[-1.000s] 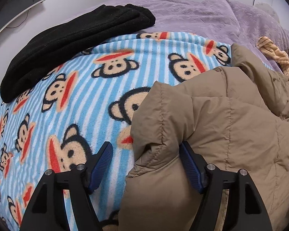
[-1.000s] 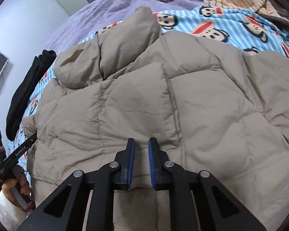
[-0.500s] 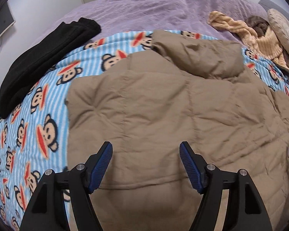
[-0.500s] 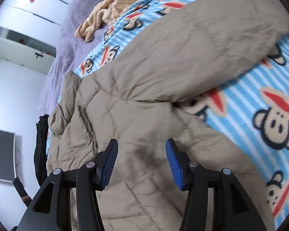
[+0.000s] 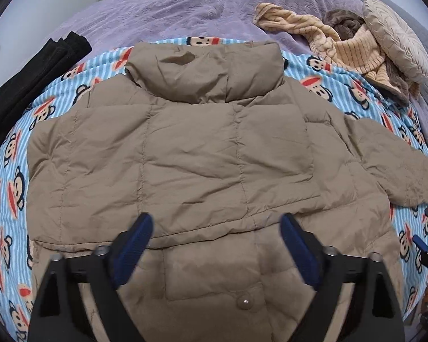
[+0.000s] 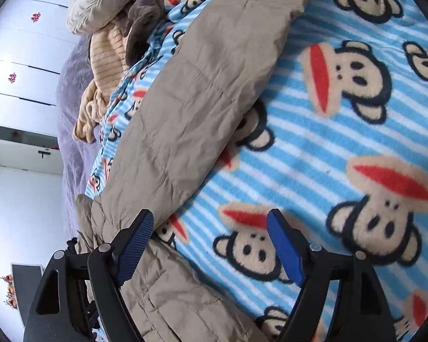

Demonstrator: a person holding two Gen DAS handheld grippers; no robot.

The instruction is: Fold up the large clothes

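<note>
Both the left gripper (image 5: 216, 239) and right gripper (image 6: 211, 236) gape wide, empty. The sleeve (image 6: 202, 91) ahead of the right one (puffy, slick) could slip from a shallow pinch and spring back.

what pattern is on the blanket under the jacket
Blue and white stripes with cartoon monkey faces on the blanket, clearest in the right wrist view.

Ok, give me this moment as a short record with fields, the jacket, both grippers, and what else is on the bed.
jacket: tan puffer jacket, spread flat, one sleeve out sideways
surface: monkey-print blanket
left gripper: open, above jacket hem
right gripper: open, beside the sleeve
other items: black folded garment; striped beige clothing; cushion
</note>
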